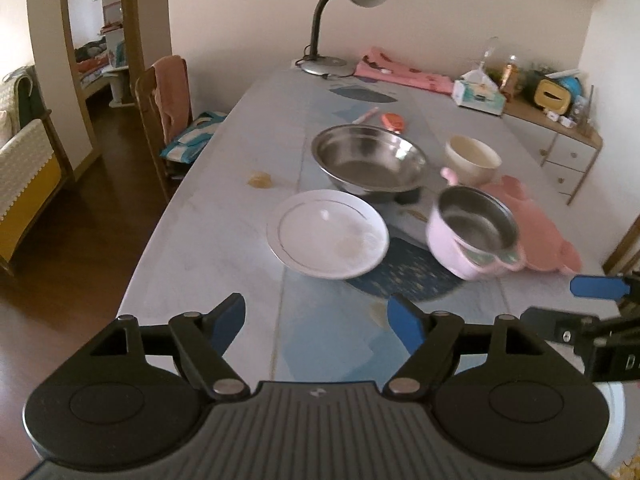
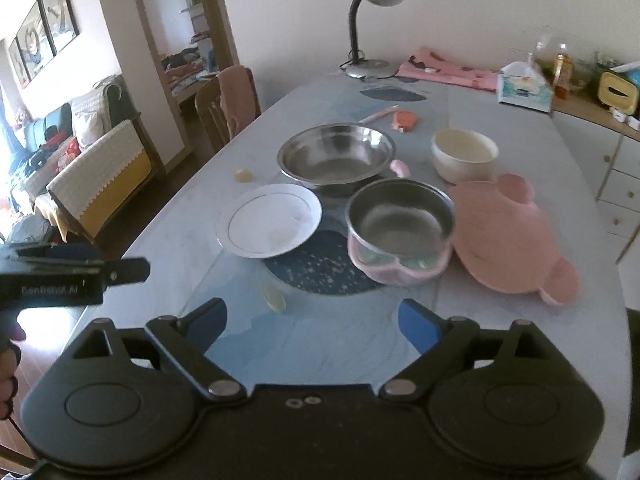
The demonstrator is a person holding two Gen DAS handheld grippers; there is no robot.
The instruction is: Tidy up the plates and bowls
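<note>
A white plate (image 1: 327,234) (image 2: 269,220) lies on the table's near middle. Behind it stands a large steel bowl (image 1: 368,158) (image 2: 335,154). To the right is a small pink bowl with a steel inside (image 1: 472,230) (image 2: 400,228), beside a pink bear-shaped plate (image 1: 532,228) (image 2: 512,236). A cream bowl (image 1: 472,158) (image 2: 464,154) stands behind them. My left gripper (image 1: 316,320) is open and empty above the near table edge. My right gripper (image 2: 312,322) is open and empty, short of the pink bowl. Its blue fingertip (image 1: 598,286) shows at the right in the left wrist view.
A desk lamp (image 1: 326,20) (image 2: 370,20), pink cloth (image 1: 400,70) and tissue box (image 1: 478,96) (image 2: 524,90) sit at the table's far end. A red item (image 1: 392,121) lies behind the steel bowl. A chair (image 1: 166,108) stands at the left. A drawer unit (image 1: 568,152) stands at the right.
</note>
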